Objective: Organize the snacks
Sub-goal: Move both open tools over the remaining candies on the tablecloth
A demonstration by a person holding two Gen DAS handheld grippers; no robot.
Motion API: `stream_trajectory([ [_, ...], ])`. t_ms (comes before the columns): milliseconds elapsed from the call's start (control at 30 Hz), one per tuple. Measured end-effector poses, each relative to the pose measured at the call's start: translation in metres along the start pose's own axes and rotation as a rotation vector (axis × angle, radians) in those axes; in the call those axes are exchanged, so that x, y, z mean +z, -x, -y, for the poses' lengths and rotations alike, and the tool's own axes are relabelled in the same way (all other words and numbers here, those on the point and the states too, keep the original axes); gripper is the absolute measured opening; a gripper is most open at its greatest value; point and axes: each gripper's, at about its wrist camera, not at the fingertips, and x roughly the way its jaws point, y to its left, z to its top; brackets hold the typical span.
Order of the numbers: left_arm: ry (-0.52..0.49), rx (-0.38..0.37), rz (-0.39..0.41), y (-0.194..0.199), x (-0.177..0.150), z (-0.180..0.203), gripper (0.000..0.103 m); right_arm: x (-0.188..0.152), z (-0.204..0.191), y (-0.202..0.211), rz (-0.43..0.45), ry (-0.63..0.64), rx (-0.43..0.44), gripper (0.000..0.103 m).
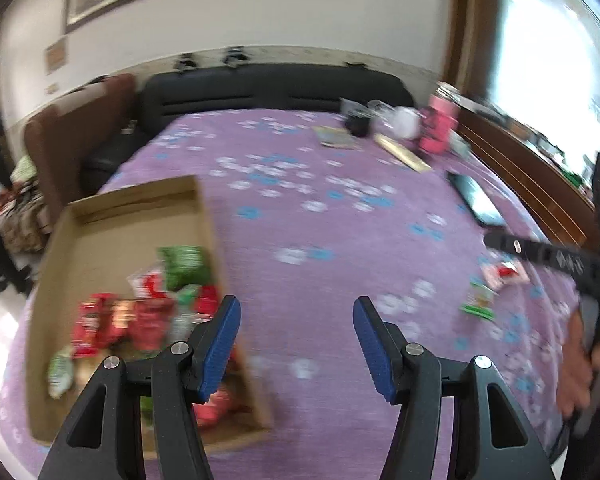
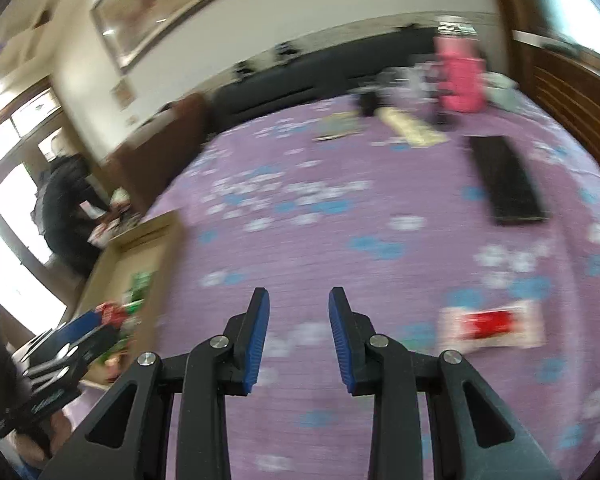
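A shallow cardboard box (image 1: 100, 216) lies at the left of the purple flowered tablecloth and holds several red and green snack packets (image 1: 148, 312). My left gripper (image 1: 296, 320) hovers open by the box's right wall, with nothing between its blue pads. Two loose packets lie on the cloth to the right, one red and white (image 1: 506, 274) and one green (image 1: 478, 302). My right gripper (image 2: 299, 300) hangs over bare cloth, jaws a narrow gap apart and empty. The red and white packet (image 2: 492, 326) lies to its right. The box (image 2: 140, 248) is at its left. Both views are motion-blurred.
A black phone (image 2: 504, 178) lies flat on the right of the table. At the far side stand a pink tumbler (image 2: 460, 76), a black cup, a flat book and a long pale box. A dark sofa (image 1: 268, 88) and a brown chair sit behind. A person in dark clothes (image 2: 64, 200) is far left.
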Motion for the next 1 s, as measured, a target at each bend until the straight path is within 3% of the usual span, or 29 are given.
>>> stream_trajectory([
  [200,-0.116,-0.05,-0.045,-0.013,-0.007,0.052,0.062,0.012,0.066,-0.016,-0.07,-0.044,-0.111,0.03],
  [333,-0.175,-0.067,-0.061,-0.014,-0.012,0.073,0.062,0.009,0.089,-0.029,-0.107,-0.1,-0.053,0.029],
  [600,-0.198,-0.082,-0.081,-0.018,-0.014,0.079,0.062,-0.011,0.077,-0.032,-0.222,-0.05,0.0,0.03],
  [800,-0.225,-0.119,-0.102,-0.029,-0.006,0.094,0.062,-0.021,0.055,-0.031,-0.192,0.081,-0.142,0.03],
  [1000,-0.296,-0.148,-0.105,-0.036,0.003,0.125,0.062,-0.018,0.06,-0.035,-0.148,0.086,-0.182,0.03],
])
